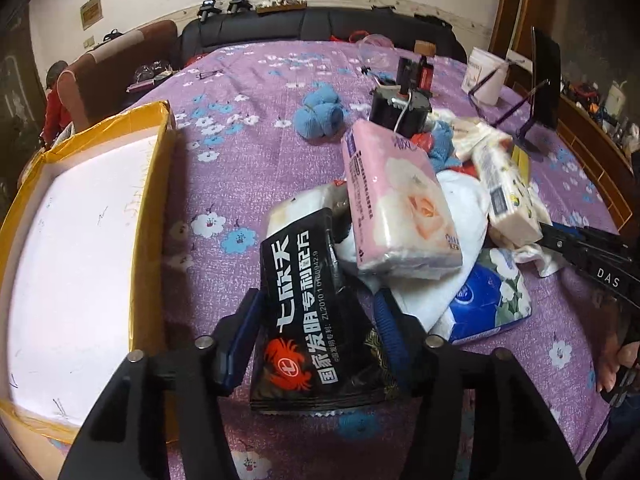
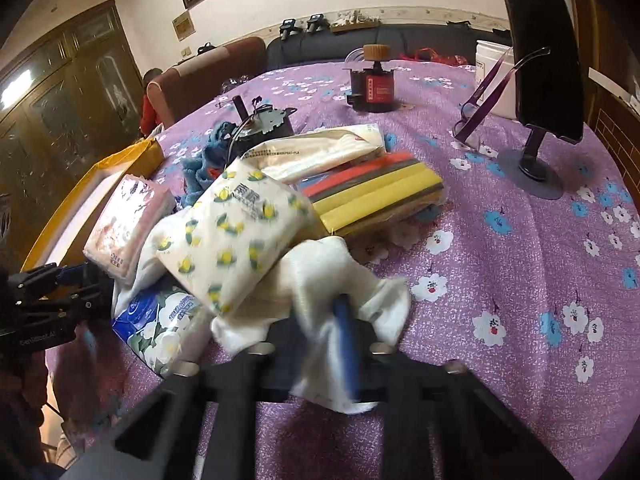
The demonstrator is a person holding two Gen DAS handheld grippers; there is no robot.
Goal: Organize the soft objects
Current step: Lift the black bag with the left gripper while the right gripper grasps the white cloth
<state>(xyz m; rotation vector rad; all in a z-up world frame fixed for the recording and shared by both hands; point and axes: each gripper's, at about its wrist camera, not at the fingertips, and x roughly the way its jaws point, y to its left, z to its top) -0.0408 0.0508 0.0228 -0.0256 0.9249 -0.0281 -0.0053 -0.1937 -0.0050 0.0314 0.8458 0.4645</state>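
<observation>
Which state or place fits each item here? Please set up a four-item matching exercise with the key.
Items:
1. black packet
2. white cloth
3. pink tissue pack
4. yellow-rimmed box

States or places:
A. lying open at the table's left side
B. gripped by the right hand-held gripper
C. resting on top of the pile
D. between the fingers of the left hand-held gripper

Pairs: 1-D, 2-B, 3-C, 4-A
</observation>
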